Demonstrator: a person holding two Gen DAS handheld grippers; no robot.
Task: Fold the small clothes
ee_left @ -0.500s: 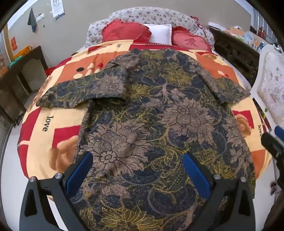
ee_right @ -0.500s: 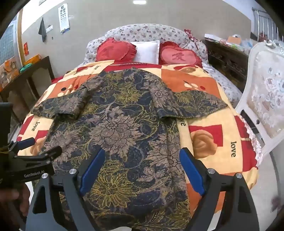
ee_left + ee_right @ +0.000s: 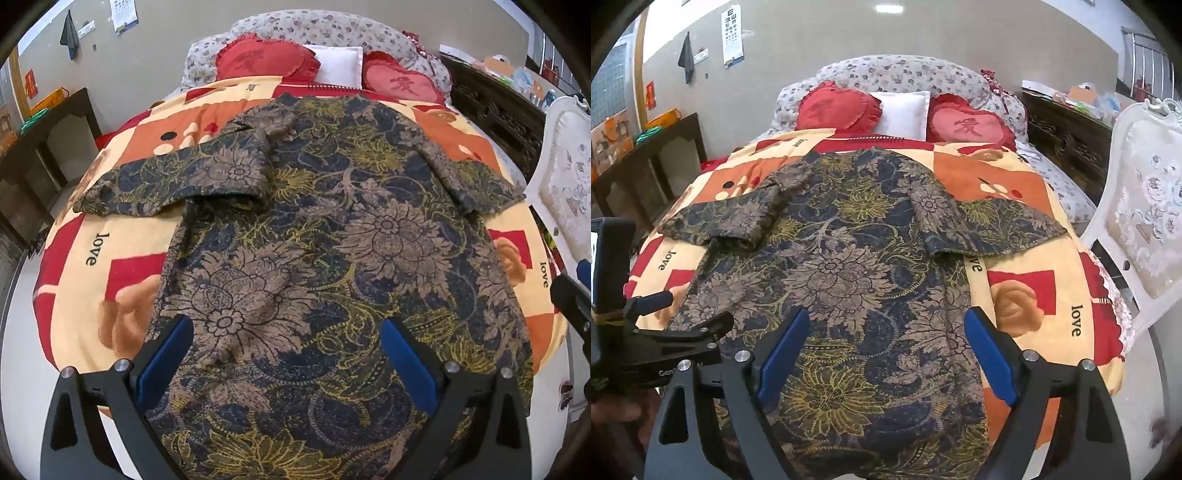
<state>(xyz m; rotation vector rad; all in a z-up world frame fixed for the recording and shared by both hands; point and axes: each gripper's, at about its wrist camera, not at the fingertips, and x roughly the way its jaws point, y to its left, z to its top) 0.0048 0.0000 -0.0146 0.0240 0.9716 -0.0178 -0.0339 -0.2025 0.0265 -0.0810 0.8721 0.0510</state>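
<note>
A dark floral short-sleeved garment (image 3: 314,240) (image 3: 842,273) lies flat on the bed, hem towards me and collar towards the pillows. Both sleeves are spread out, and the left sleeve (image 3: 177,184) is rumpled at the shoulder. My left gripper (image 3: 286,332) hovers open over the lower left part of the cloth, with nothing between its blue pads (image 3: 166,362). My right gripper (image 3: 888,321) is open above the lower right part, near the garment's right edge. Each gripper shows in the other's view: the right gripper (image 3: 576,295) at the right edge, the left gripper (image 3: 665,332) at the left.
The bed carries a red, orange and cream blanket (image 3: 92,258) (image 3: 1052,295), with red heart cushions (image 3: 831,107) and a white pillow (image 3: 905,110) at its head. A white upholstered chair (image 3: 1145,221) stands close on the right, a dark carved cabinet (image 3: 1067,136) behind it, a dark side table (image 3: 646,166) on the left.
</note>
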